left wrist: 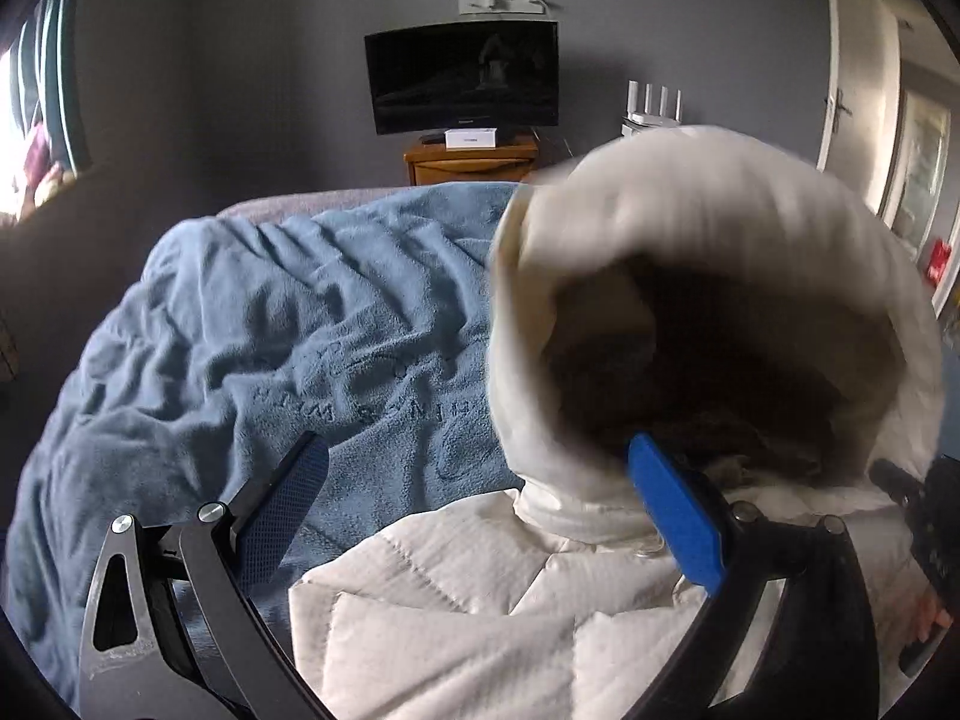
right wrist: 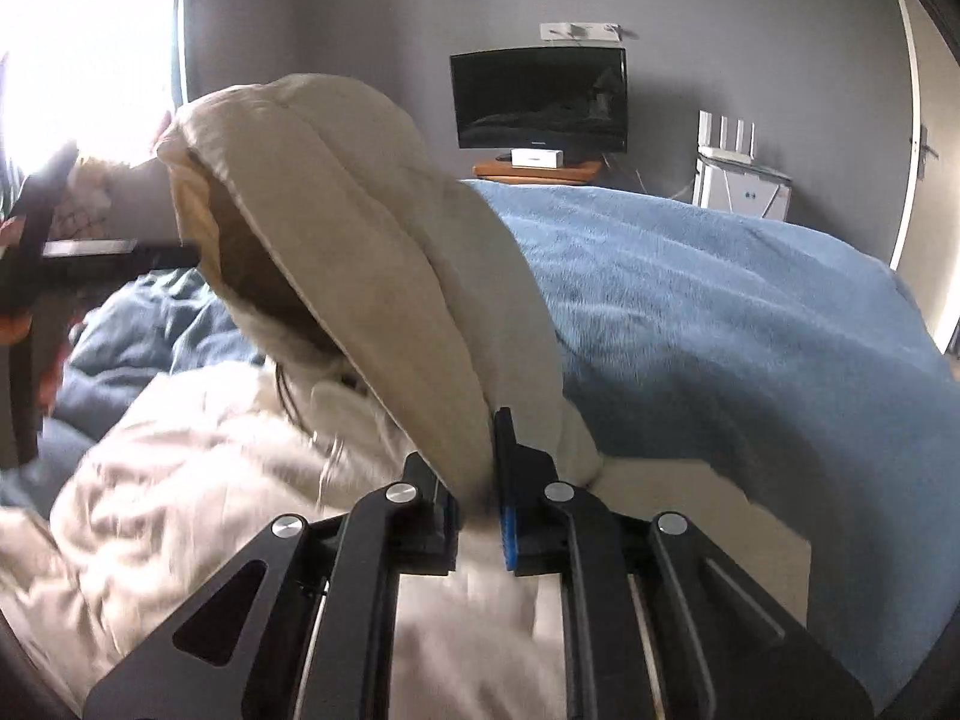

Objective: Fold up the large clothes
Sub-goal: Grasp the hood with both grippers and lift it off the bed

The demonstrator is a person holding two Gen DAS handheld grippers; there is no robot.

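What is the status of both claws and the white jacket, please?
Right claw shut on hood of white jacket. Left claw open, empty, over jacket. Jacket lies on blue blanket. Nothing in the way.

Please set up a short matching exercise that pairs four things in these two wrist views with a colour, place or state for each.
Things:
1. hood of the white padded jacket
2. blanket
3. television
4. left gripper

Descriptions:
A. blue, spread over the bed
B. fingers apart, pressing on nothing
C. dark screen, on a wooden stand by the grey wall
D. raised off the bed, pinched by the right gripper

Pairs: 1-D, 2-A, 3-C, 4-B
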